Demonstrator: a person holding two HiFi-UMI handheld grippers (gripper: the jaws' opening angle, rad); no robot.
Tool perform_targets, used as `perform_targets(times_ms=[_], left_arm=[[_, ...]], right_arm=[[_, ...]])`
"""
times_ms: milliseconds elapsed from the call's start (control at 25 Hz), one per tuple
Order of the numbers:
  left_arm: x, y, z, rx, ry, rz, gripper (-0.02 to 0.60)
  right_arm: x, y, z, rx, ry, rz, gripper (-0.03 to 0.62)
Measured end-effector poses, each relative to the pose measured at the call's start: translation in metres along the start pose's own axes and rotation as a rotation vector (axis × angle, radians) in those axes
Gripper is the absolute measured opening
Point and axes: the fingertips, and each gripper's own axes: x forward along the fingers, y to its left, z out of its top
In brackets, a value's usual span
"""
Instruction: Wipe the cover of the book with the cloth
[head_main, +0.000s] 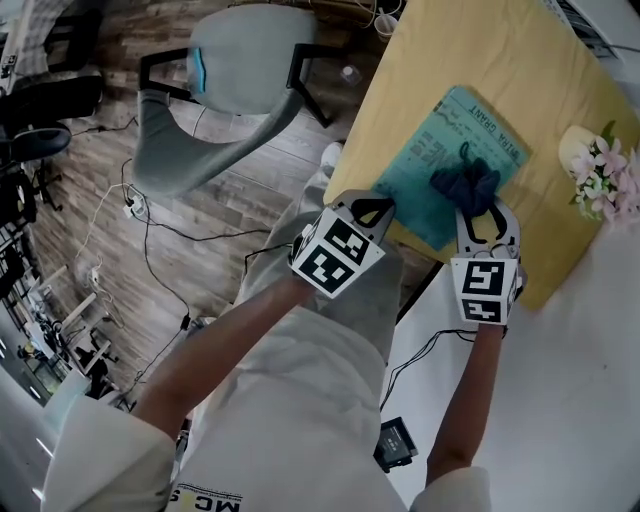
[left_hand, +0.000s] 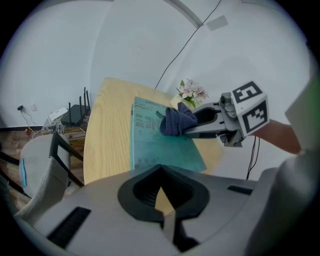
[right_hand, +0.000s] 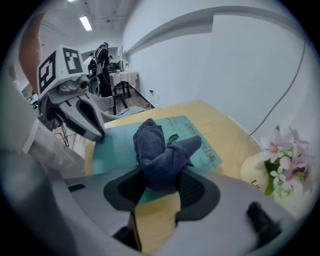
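R gripper (right_hand: 161, 184) pinches soft, limp cloth (right_hand: 161, 150) bunched on the book (head_main: 440, 160), flat on table (head_main: 440, 50); L gripper (left_hand: 160, 170) jaws closed, empty, at near corner; book prob. light, may slide, so pin that corner.

Teal book (head_main: 452, 165) — bunched navy cloth (head_main: 466, 186) atop

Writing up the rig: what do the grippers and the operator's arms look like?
Left gripper and right gripper match: grey bodies, black-lined jaws, each topped by a white cube with black square markers. A thin black cable trails below the right one; attachment unclear. The person wears a pale short-sleeved top.
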Motion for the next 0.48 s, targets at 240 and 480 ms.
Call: perform_targets(times_ms=[240,480], left_arm=[[0.0,0.0,0.0,0.045,0.012,0.018,0.011],[0.0,0.001,0.0,0.023,0.025,-0.01,0.011]], right_arm=[[0.007,-0.064,-0.008,0.183,0.049,-0.153,0.179],[0.019,-0.099,0.005,0.255,0.047,-0.244,0.179]])
